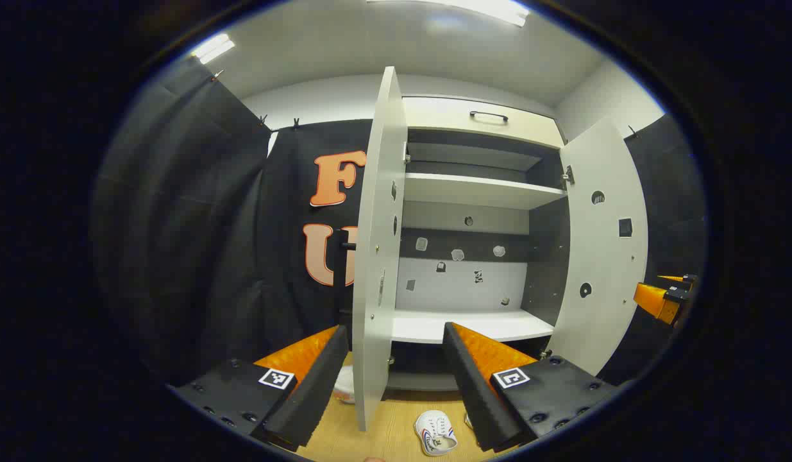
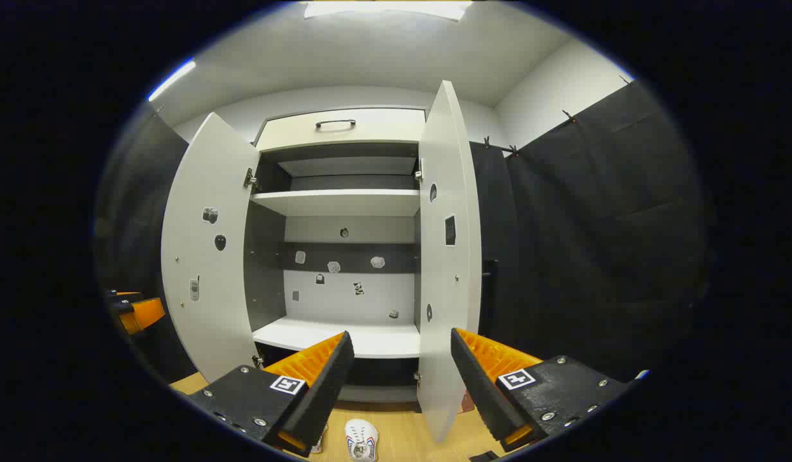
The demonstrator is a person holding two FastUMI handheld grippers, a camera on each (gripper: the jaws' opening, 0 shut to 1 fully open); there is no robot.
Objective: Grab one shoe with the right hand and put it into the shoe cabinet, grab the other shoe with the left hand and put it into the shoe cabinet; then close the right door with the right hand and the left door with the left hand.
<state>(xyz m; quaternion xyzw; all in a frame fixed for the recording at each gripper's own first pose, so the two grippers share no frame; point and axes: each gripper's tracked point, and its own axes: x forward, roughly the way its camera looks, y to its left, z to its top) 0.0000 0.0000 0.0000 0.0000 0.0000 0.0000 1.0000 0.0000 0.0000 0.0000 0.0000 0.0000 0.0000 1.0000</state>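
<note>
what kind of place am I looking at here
Probably a recording booth staged like a home entryway: an open shoe cabinet with empty shelves, a white shoe on the wood floor, black cloth hung as walls.

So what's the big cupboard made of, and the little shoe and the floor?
The shoe cabinet looks like coated board: smooth, matte, pale doors and shelves, with darker side panels inside. The white shoe seems to be leather or canvas with laces; too small to tell which. The floor looks like light wood or wood-look laminate with faint grain.
</note>
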